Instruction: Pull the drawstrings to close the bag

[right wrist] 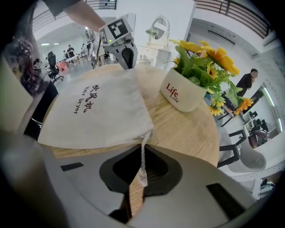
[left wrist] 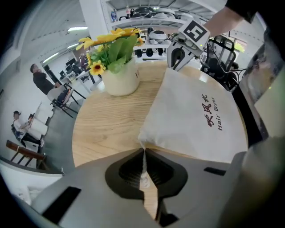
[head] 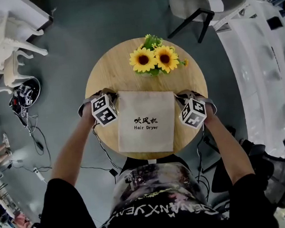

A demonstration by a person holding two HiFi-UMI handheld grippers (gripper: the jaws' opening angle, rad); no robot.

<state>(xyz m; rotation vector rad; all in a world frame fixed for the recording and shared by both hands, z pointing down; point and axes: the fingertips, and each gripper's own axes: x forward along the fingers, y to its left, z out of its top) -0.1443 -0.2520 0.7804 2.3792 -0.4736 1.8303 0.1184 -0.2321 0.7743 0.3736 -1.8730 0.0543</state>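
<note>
A beige cloth bag [head: 146, 119] printed "Hair Dryer" lies flat on the round wooden table [head: 108, 64], its mouth toward the flowers. My left gripper [head: 107, 95] sits at the bag's upper left corner, shut on the left drawstring [left wrist: 144, 165], which runs from the bag corner [left wrist: 143, 138] in between the jaws. My right gripper [head: 182, 97] is at the upper right corner, shut on the right drawstring [right wrist: 143, 160], whose tagged end hangs between the closed jaws. The bag [right wrist: 95, 111] [left wrist: 196, 116] looks flat, its mouth only slightly gathered at the corners.
A white pot of sunflowers [head: 155, 59] [left wrist: 118, 71] [right wrist: 187, 91] stands on the table just beyond the bag. A chair [head: 202, 1] stands past the table. Cables and a bag lie on the floor to the left [head: 24, 99]. People stand far off in the room.
</note>
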